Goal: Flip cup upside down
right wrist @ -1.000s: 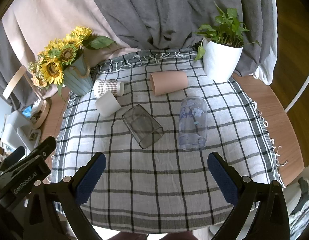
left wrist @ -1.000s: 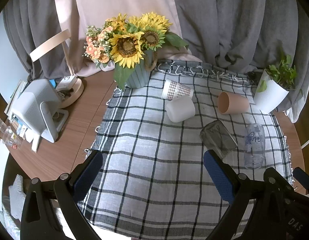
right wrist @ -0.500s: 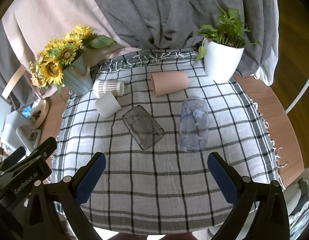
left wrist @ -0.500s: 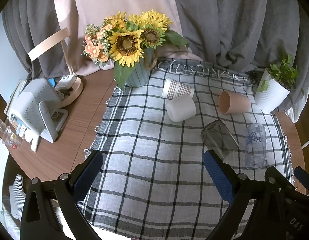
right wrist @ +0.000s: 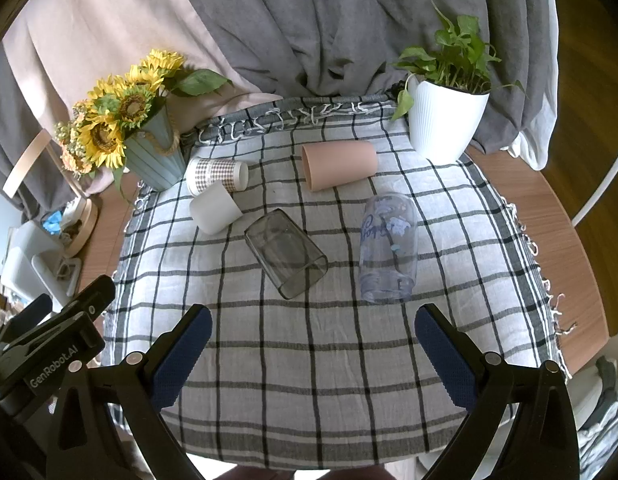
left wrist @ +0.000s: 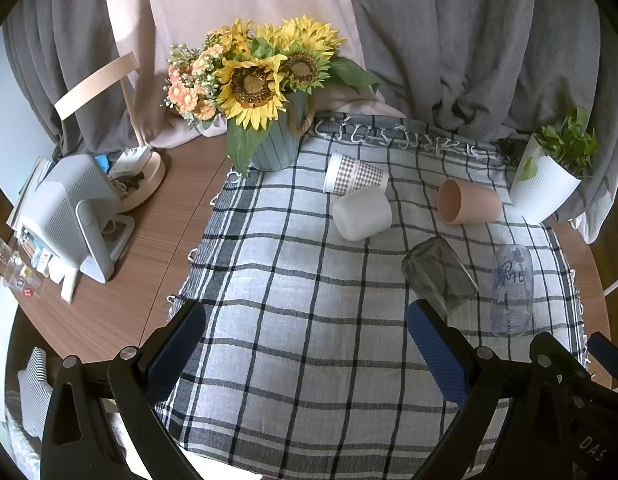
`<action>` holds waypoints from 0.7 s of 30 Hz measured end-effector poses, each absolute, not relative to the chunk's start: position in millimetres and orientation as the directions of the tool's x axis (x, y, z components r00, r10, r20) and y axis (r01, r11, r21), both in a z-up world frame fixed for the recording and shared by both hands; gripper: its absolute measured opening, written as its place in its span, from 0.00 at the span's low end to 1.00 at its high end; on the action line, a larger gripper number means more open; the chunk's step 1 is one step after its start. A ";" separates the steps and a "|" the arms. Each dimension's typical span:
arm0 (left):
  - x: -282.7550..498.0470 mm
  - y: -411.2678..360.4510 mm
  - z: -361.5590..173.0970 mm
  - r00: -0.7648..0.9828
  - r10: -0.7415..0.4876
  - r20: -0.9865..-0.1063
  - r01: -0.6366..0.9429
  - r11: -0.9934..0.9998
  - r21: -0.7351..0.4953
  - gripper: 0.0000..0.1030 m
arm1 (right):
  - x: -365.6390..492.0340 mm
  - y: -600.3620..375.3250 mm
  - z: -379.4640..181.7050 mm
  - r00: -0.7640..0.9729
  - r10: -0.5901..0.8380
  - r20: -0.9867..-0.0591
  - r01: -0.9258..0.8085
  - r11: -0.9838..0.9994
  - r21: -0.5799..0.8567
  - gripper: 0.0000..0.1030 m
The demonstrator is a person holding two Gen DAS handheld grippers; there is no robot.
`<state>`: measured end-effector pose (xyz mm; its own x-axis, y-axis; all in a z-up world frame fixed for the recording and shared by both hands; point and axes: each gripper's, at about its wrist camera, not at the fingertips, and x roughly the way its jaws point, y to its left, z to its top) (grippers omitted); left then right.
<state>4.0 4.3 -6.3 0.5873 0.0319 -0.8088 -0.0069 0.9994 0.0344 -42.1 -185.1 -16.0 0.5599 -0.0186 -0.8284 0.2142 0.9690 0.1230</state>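
Several cups lie on their sides on a checked cloth (right wrist: 309,344): a smoky glass (right wrist: 285,253), a clear printed glass (right wrist: 388,249), a pink cup (right wrist: 338,164), a white cup (right wrist: 215,213) and a checked paper cup (right wrist: 215,175). They also show in the left wrist view: smoky glass (left wrist: 439,276), printed glass (left wrist: 511,290), pink cup (left wrist: 467,201), white cup (left wrist: 362,212), paper cup (left wrist: 355,174). My left gripper (left wrist: 305,344) is open and empty, near the cloth's front. My right gripper (right wrist: 311,346) is open and empty, just short of the two glasses.
A sunflower vase (left wrist: 275,140) stands at the cloth's back left. A white plant pot (right wrist: 445,122) stands at the back right. A grey device (left wrist: 75,216) and a round tray (left wrist: 143,180) sit on the wooden table's left side. Curtains hang behind.
Both views drift very slightly; the cups have not moved and both grippers stay open.
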 end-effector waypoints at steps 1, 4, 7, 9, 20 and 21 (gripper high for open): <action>4.0 4.2 -6.1 0.587 0.033 -0.809 -0.008 0.999 0.034 1.00 | -42.3 -185.2 -15.9 0.562 -0.018 -0.827 0.215 0.969 0.125 0.99; 4.1 4.2 -6.3 0.587 0.034 -0.809 -0.009 0.999 0.036 1.00 | -42.5 -185.4 -15.9 0.560 -0.017 -0.828 0.214 0.969 0.125 0.99; 4.0 4.4 -7.1 0.584 0.031 -0.811 -0.009 0.999 0.033 1.00 | -42.2 -185.3 -15.9 0.559 -0.017 -0.829 0.215 0.969 0.125 0.99; 5.5 3.8 -8.8 0.580 0.032 -0.814 -0.009 0.999 0.033 1.00 | -41.4 -185.4 -17.3 0.558 -0.015 -0.830 0.213 0.969 0.125 0.99; 29.5 7.9 -22.6 0.534 -0.019 -0.845 0.054 0.998 0.012 1.00 | -28.4 -183.4 -29.0 0.532 -0.002 -0.847 0.237 0.960 0.146 0.99; 33.3 6.8 -23.6 0.528 -0.031 -0.849 0.070 0.998 0.007 1.00 | -26.6 -182.7 -30.7 0.528 -0.001 -0.849 0.242 0.959 0.149 0.99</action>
